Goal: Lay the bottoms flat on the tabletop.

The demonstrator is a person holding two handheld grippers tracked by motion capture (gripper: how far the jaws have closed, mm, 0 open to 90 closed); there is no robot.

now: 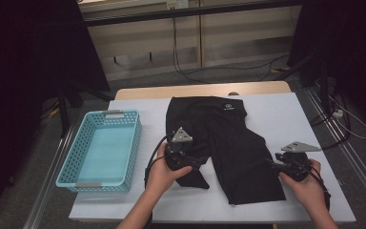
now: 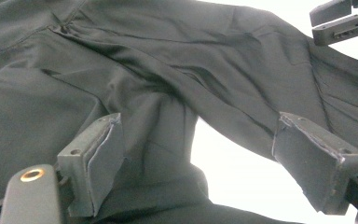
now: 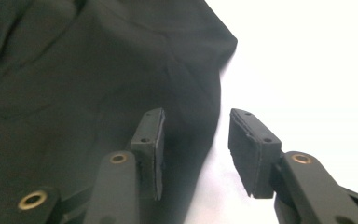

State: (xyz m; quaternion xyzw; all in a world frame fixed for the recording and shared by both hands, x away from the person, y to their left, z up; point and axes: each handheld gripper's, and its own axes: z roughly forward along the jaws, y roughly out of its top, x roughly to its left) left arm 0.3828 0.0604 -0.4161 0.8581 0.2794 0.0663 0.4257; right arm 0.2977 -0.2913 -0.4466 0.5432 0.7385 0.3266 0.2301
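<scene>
Black shorts (image 1: 228,138) lie flat on the white table cover, waistband at the far side and legs toward me. My left gripper (image 1: 201,160) rests over the end of the left leg, and in the left gripper view its jaws (image 2: 198,126) stand wide apart above the wrinkled shorts (image 2: 168,60), gripping nothing. My right gripper (image 1: 274,165) sits at the outer edge of the right leg. In the right gripper view its jaws (image 3: 198,116) are open, and the hem edge of the shorts (image 3: 74,70) lies between them, untouched by the pads.
A light blue perforated basket (image 1: 136,143) stands on the left part of the table, close beside my left hand. White cover (image 1: 281,114) shows to the right of the shorts and along the near edge. Cables run across the floor beyond the table.
</scene>
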